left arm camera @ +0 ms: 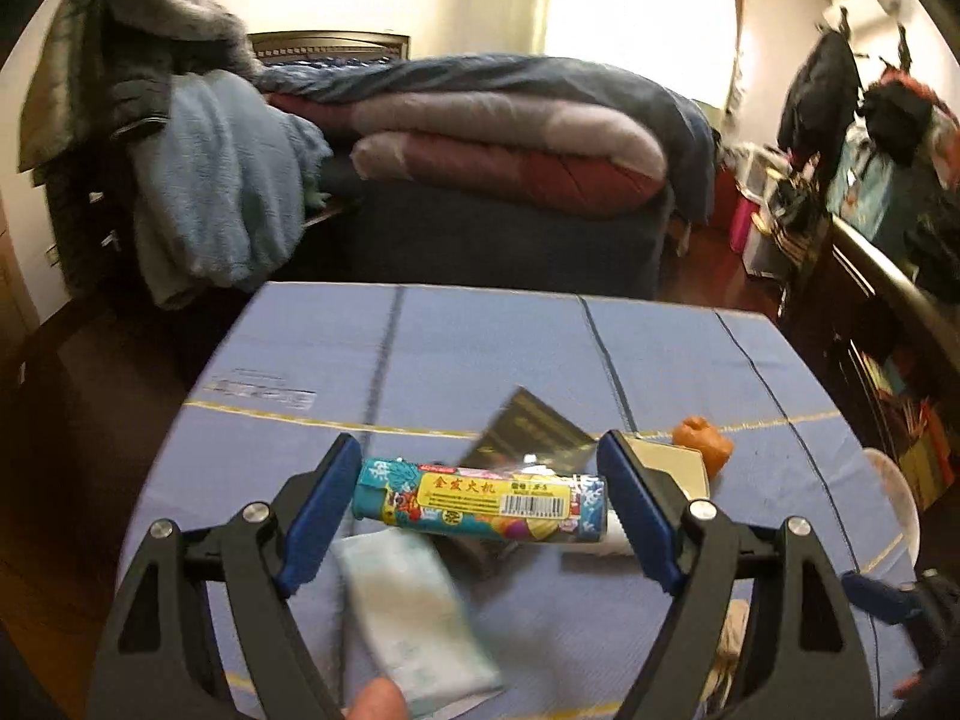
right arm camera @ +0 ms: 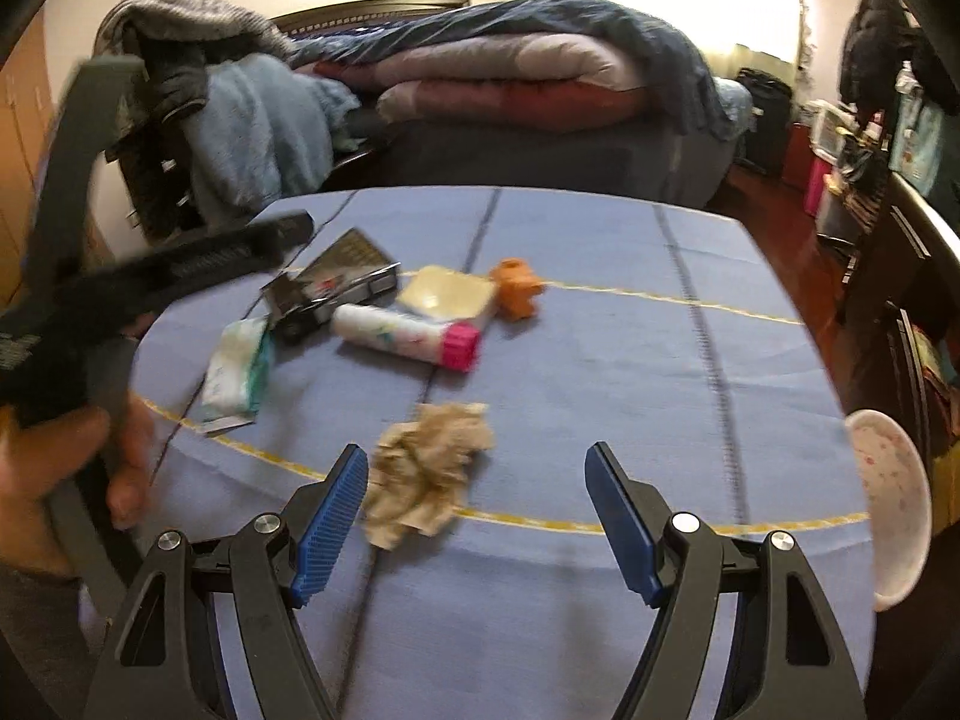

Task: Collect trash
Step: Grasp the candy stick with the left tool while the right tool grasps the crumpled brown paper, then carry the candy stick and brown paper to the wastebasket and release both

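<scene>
Nothing visibly collected yet. Left gripper (left arm camera: pixel 480 495) clamped on a colourful roll (left arm camera: pixel 480 501), held endwise between its pads above the blue tablecloth (left arm camera: pixel 480 348); tissue pack (left arm camera: pixel 414 606) lying below the fingers. Right gripper (right arm camera: pixel 477 516) spread wide, empty, crumpled paper (right arm camera: pixel 426 468) just inside its left finger. Beyond the fingertips: bottle (right arm camera: pixel 408 333), orange lump (right arm camera: pixel 516 288). Right of the right finger, open cloth up to a bowl (right arm camera: pixel 894 498) at the table edge.
</scene>
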Action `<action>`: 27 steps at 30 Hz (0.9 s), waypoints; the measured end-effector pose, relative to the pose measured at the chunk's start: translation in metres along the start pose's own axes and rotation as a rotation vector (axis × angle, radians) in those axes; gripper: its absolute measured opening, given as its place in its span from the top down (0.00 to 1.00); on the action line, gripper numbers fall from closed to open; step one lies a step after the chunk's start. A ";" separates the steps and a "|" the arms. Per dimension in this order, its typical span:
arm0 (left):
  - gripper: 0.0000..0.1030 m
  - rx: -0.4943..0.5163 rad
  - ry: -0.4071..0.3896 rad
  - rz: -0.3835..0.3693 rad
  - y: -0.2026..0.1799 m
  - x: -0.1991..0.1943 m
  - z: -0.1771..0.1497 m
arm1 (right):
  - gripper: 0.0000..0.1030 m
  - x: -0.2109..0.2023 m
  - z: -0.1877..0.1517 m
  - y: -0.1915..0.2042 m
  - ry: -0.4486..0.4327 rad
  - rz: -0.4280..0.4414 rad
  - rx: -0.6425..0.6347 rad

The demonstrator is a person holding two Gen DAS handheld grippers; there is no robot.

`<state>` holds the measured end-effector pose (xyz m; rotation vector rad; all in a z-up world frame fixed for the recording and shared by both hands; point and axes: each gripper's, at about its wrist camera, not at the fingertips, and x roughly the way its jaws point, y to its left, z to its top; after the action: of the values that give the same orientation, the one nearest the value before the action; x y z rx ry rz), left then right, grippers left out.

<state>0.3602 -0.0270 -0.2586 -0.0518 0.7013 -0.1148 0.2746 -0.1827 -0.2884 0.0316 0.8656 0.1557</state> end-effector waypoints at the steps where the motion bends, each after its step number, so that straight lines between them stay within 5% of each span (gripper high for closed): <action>1: 0.21 -0.013 -0.006 0.009 0.007 -0.007 0.000 | 0.27 0.004 0.001 0.003 0.004 0.005 -0.004; 7: 0.21 -0.054 -0.020 0.054 0.039 -0.029 -0.003 | 0.37 0.024 0.001 0.022 0.036 -0.009 -0.034; 11: 0.21 -0.063 -0.018 0.070 0.048 -0.038 -0.005 | 0.71 0.030 -0.002 0.023 0.070 -0.004 -0.036; 12: 0.21 -0.063 -0.019 0.071 0.048 -0.040 -0.005 | 0.73 0.030 -0.001 0.023 0.071 -0.002 -0.037; 27: 0.21 0.036 -0.061 -0.056 -0.027 -0.064 0.004 | 0.75 -0.029 -0.008 -0.037 -0.015 -0.062 0.066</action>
<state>0.3119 -0.0458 -0.2123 -0.0405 0.6371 -0.1793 0.2546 -0.2236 -0.2756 0.0679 0.8555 0.0690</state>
